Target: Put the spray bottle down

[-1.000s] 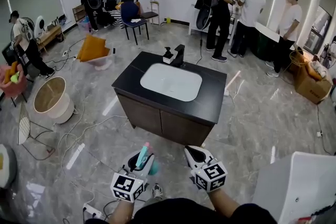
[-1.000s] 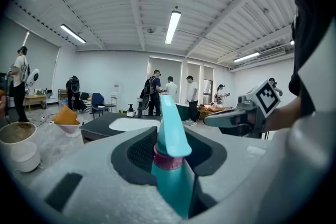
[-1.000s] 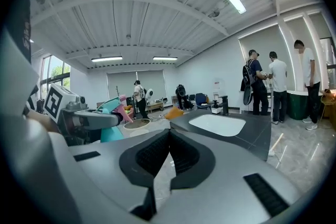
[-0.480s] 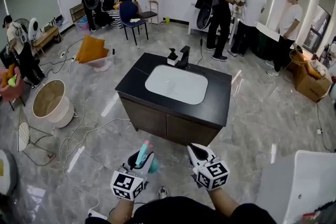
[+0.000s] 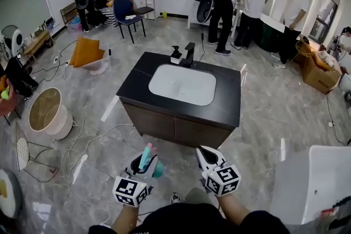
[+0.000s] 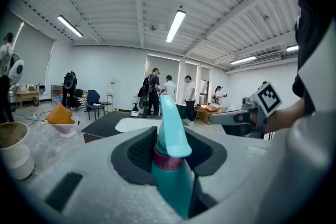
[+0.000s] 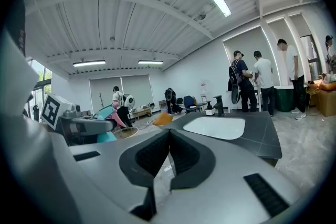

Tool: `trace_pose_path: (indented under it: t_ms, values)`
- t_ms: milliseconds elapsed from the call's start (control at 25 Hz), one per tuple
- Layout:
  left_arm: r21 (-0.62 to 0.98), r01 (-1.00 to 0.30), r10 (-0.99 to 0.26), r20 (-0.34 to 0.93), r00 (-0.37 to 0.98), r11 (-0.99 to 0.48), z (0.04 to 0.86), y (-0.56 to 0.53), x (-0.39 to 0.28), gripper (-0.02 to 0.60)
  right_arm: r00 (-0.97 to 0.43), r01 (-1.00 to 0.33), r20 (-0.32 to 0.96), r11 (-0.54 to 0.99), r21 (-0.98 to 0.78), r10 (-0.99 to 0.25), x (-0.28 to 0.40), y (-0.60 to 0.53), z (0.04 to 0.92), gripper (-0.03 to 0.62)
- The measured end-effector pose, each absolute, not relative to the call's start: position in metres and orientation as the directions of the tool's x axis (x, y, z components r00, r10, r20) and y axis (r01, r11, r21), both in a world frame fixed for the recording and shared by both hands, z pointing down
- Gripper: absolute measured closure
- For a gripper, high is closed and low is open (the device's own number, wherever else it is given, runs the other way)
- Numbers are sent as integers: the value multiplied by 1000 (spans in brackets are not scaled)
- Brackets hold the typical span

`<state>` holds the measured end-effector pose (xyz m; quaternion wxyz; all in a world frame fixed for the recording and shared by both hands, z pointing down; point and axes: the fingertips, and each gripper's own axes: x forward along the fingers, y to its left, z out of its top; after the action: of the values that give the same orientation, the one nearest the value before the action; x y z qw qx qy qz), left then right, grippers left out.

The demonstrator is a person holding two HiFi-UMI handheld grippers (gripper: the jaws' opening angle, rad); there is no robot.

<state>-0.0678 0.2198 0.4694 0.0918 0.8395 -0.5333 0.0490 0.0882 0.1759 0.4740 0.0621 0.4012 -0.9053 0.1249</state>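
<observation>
Left gripper [image 5: 143, 164], clamping the spray bottle [image 5: 146, 154], has edged toward the sink worktop [image 5: 137, 80]. Setting it down is likely next. Right gripper [image 5: 205, 155] is closed, empty.

The spray bottle [image 6: 176, 186] is smooth teal plastic with a soft sheen, its collar [image 6: 167, 161] a duller magenta plastic — the pads [image 6: 142, 152] of the left gripper [image 5: 145, 160] pressed on it are black, ribbed and matt, set in a matt grey plastic shell. The right gripper [image 7: 169, 145] has the same matt shell and ribbed black lining. At twelve o'clock from both, the counter [image 5: 226, 108] is a dark, faintly shiny slab around a glossy white basin [image 5: 182, 85], over a dark wood-look cabinet [image 5: 159, 123]; the floor [image 5: 274, 118] is polished grey stone-look tile — mirror-glossy
</observation>
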Motion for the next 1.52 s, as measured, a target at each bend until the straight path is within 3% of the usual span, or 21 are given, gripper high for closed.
trace_pose_path:
  t_ms: [560,1520]
  values:
    - [106,-913,-893,189,408,-395,477,145,-82,442,-681,-732,231,656,-185,-695,75,97,484,592]
    - [100,-977,-963,178,203,-188,466,-39,-103,442,-804,-586,270,784,-205,-530,54,-108,498,592]
